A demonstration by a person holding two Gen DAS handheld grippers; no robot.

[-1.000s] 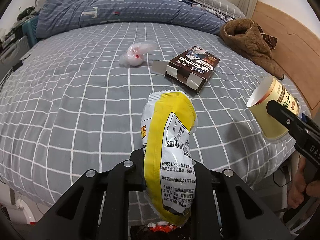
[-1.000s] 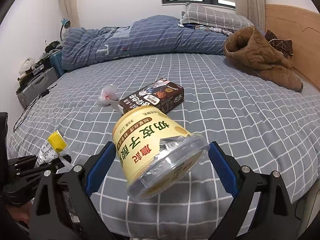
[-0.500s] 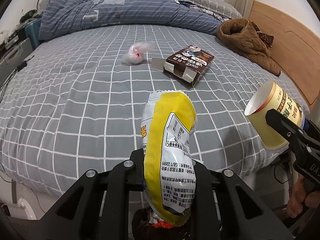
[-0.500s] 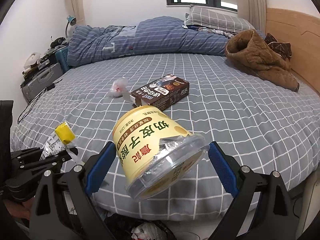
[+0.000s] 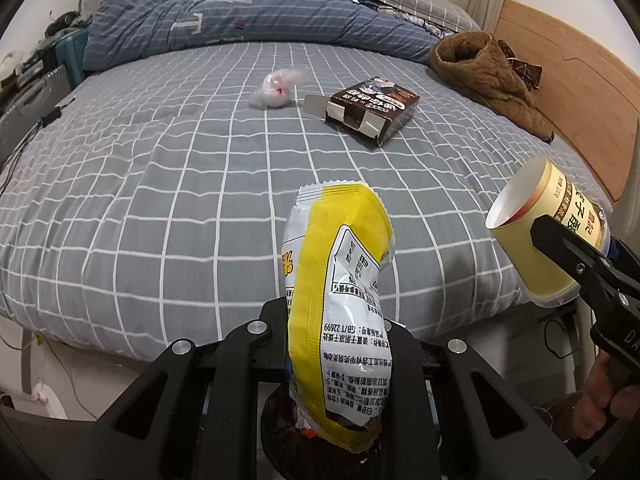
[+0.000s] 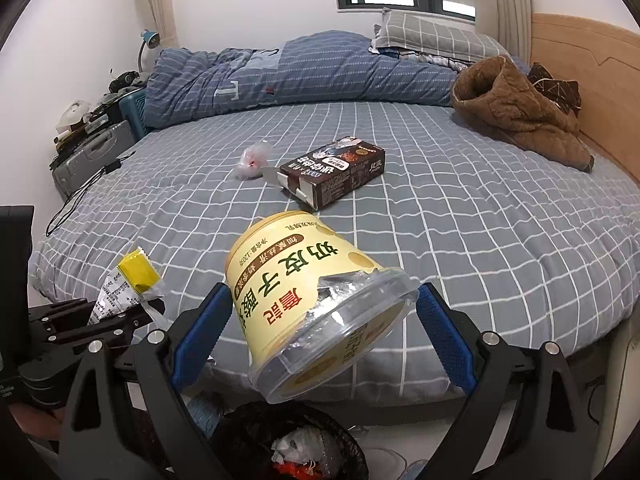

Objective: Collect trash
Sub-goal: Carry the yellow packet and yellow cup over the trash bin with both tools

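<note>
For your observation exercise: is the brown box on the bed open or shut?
Open. The brown box lies flat with its end flaps folded outward.

A brown coat (image 6: pixel 520 116) lies on the checked bed (image 6: pixel 480 240) beside the blue quilt (image 6: pixel 280 76).

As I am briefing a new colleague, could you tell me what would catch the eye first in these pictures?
The yellow snack bag pinched upright in the left gripper, and the yellow cup held tilted in the right gripper. Below both sits a dark bin at the foot of the bed, where a brown box still lies.
</note>
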